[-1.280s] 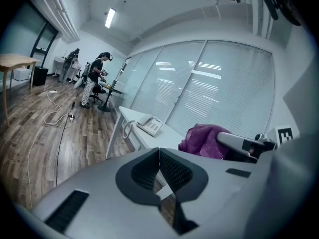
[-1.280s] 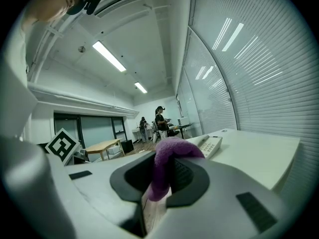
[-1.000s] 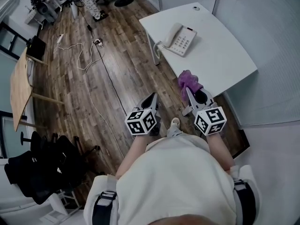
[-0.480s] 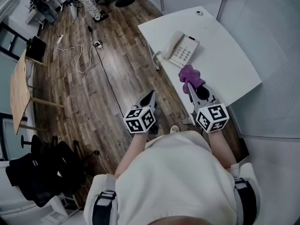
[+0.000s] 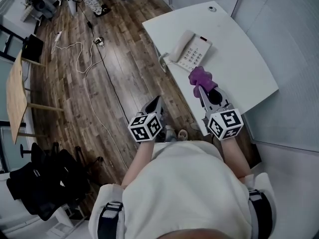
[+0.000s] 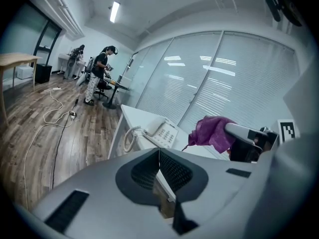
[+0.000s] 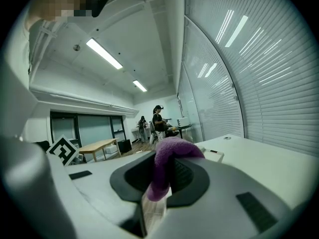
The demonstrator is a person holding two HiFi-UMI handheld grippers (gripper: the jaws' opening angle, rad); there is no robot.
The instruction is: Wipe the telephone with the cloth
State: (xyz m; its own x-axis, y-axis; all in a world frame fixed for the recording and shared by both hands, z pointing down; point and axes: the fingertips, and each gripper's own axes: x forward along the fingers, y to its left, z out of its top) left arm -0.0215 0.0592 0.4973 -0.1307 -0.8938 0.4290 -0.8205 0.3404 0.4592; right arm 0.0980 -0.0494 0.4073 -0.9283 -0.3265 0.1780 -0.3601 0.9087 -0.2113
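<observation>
A white telephone (image 5: 189,50) with a coiled cord lies near the left edge of the white table (image 5: 239,59); it also shows in the left gripper view (image 6: 160,133). My right gripper (image 5: 201,89) is shut on a purple cloth (image 5: 200,78), which hangs over the table's near edge, short of the telephone. The cloth bulges out of the jaws in the right gripper view (image 7: 167,159) and shows at the right of the left gripper view (image 6: 213,132). My left gripper (image 5: 158,100) is shut with nothing in it, over the floor to the left of the table.
Wooden floor (image 5: 75,98) with loose cables (image 5: 87,63) spreads left of the table. A wooden desk (image 5: 15,96) stands at far left, dark chairs (image 5: 45,178) at lower left. Glass partitions (image 6: 199,88) run behind the table. People (image 6: 99,78) stand far off.
Both grippers and the view have moved toward the table. The cloth in the right gripper now hangs closer to the telephone. Jaws stay as they were.
</observation>
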